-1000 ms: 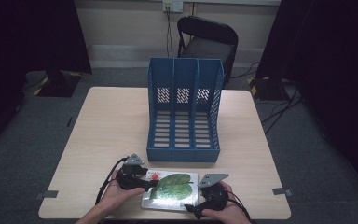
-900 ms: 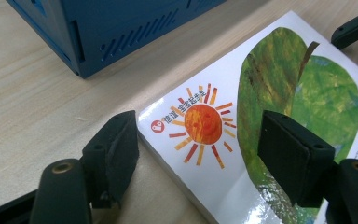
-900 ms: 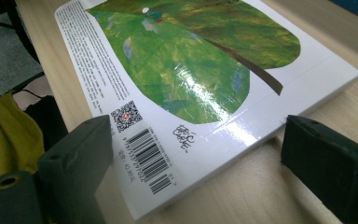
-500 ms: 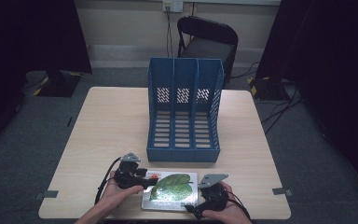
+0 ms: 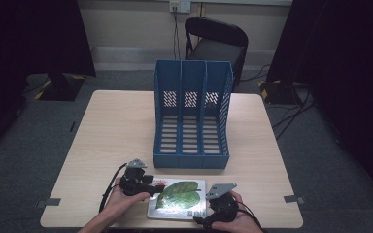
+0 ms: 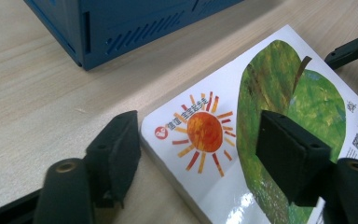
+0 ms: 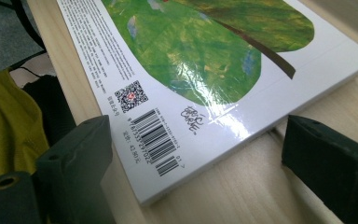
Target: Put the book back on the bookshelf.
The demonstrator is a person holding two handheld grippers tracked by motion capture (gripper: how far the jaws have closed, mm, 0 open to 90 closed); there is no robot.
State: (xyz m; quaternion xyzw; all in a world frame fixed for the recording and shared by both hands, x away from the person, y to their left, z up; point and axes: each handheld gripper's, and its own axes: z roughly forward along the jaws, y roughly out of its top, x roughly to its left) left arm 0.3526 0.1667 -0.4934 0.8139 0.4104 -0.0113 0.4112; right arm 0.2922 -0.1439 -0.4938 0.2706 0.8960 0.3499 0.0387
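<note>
A white book [image 5: 177, 198] with a green leaf on its cover lies flat near the table's front edge. In the left gripper view its cover [image 6: 242, 121] shows an orange sun. In the right gripper view the book [image 7: 205, 60] has a barcode near its corner. My left gripper [image 5: 156, 187] is at the book's left edge. There it [image 6: 200, 144] is open, with one jaw on the table beside the book and the other over the cover. My right gripper [image 5: 209, 205] is at the book's front right corner. It [image 7: 200, 144] stands open, with a jaw on each side of that corner.
A blue three-slot file holder [image 5: 192, 116] stands upright mid-table, just behind the book, and its base [image 6: 121, 28] is close by. A black chair [image 5: 216, 41] sits beyond the table. Yellow-green cloth [image 7: 2, 126] hangs past the table's front edge [image 5: 170, 225].
The left gripper has shifted slightly at the book's left edge. The book and the right gripper stay where they were.
</note>
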